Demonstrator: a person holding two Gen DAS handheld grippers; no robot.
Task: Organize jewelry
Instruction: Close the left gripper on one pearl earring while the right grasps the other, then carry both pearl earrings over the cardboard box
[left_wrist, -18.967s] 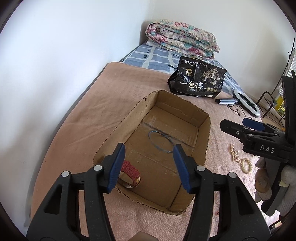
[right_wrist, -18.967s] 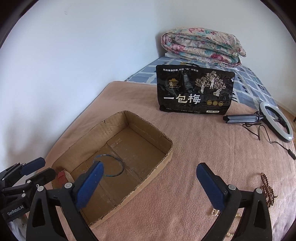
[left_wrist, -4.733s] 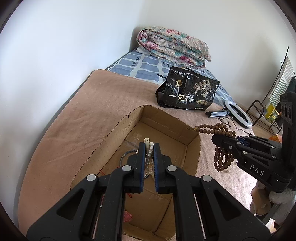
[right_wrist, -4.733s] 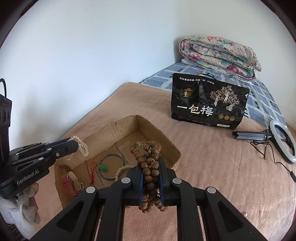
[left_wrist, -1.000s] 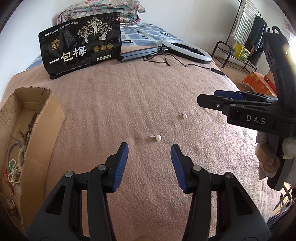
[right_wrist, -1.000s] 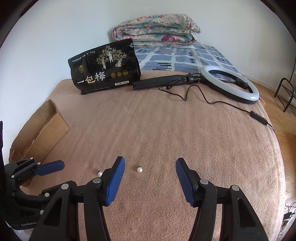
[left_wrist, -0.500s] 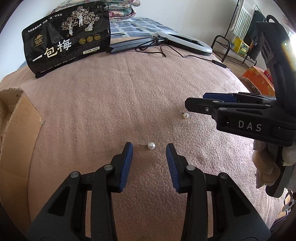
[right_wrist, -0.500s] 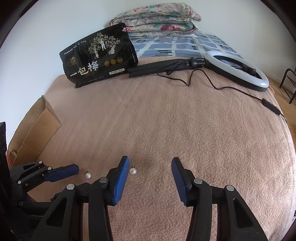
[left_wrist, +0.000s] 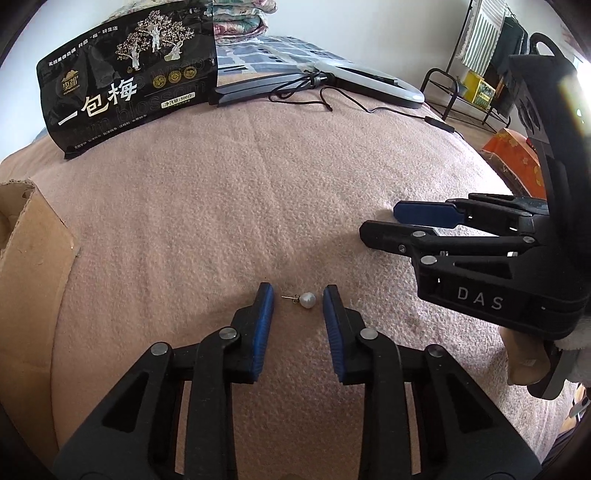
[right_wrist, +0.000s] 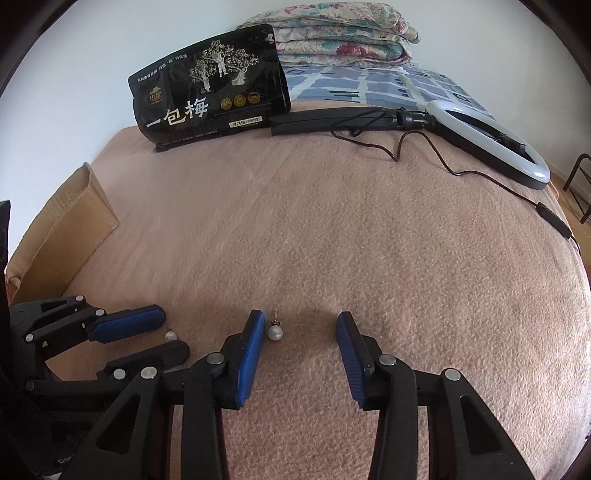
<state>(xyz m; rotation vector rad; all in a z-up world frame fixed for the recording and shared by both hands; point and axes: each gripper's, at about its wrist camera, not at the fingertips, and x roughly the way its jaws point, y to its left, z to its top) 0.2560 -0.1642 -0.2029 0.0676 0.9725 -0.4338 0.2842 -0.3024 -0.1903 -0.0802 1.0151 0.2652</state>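
Two pearl stud earrings lie on the pink blanket. In the left wrist view, one pearl earring (left_wrist: 306, 300) lies between the tips of my open left gripper (left_wrist: 298, 297), pin pointing left. In the right wrist view, the other pearl earring (right_wrist: 275, 332) lies just inside the left fingertip of my open right gripper (right_wrist: 301, 325). The first earring (right_wrist: 170, 335) shows there too, between the left gripper's fingers (right_wrist: 127, 325). The right gripper (left_wrist: 402, 221) shows in the left wrist view, hiding its earring. The cardboard box (left_wrist: 33, 236) stands at the left.
A black snack bag (right_wrist: 210, 96) stands at the far side of the blanket. A ring light (right_wrist: 491, 136) with its folded stand and cable (right_wrist: 461, 171) lies at the far right. A folded floral quilt (right_wrist: 332, 33) is behind. A metal rack (left_wrist: 461, 92) stands off the bed.
Both grippers have moved down and forward to the blanket. Each now has a pearl earring between its tips. The left jaws have narrowed a little.
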